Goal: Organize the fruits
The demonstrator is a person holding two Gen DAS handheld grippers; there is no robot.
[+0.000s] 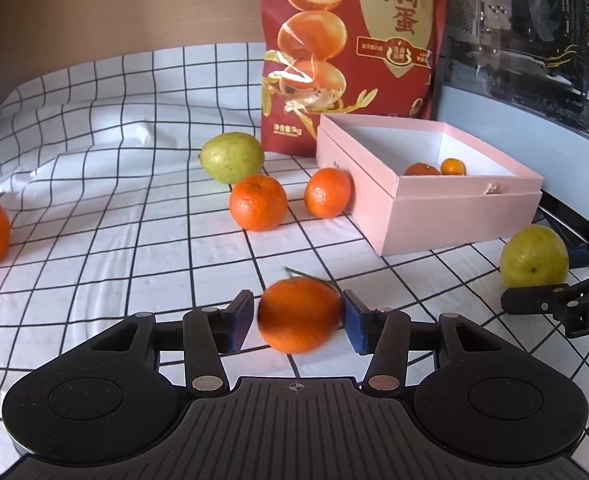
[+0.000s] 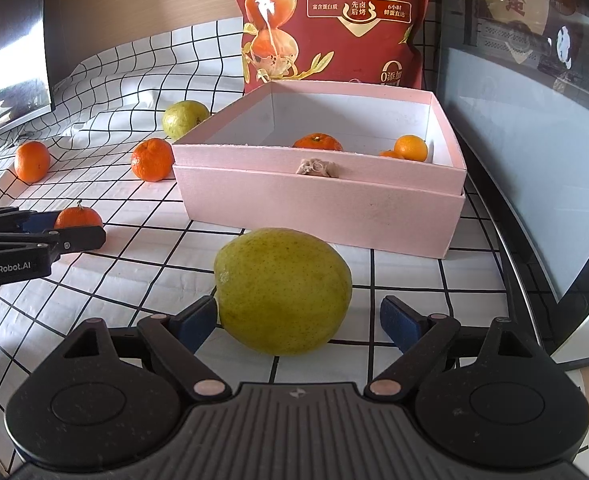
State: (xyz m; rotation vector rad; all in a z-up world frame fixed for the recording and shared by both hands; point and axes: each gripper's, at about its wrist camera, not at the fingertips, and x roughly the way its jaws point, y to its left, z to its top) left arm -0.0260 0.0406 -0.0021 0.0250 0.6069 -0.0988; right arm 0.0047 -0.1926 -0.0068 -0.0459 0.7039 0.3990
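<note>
The left tongs [image 1: 296, 320] are sitting around a small orange [image 1: 299, 314] on the worktop [image 1: 114, 240]. Their blue pads look just beside its sides, and I cannot tell if they are pressing yet. The right tongs [image 2: 298, 322] are standing wide around a green pear [image 2: 284, 290], with a gap on the right side. To do this well, each pair should be closing gently on the middle of its fruit, so nothing is rolling away. Farther off, the pink box [image 2: 318, 208] is holding a few oranges already. More fruit is lying far left, near the red bag [image 1: 350, 48].
</note>
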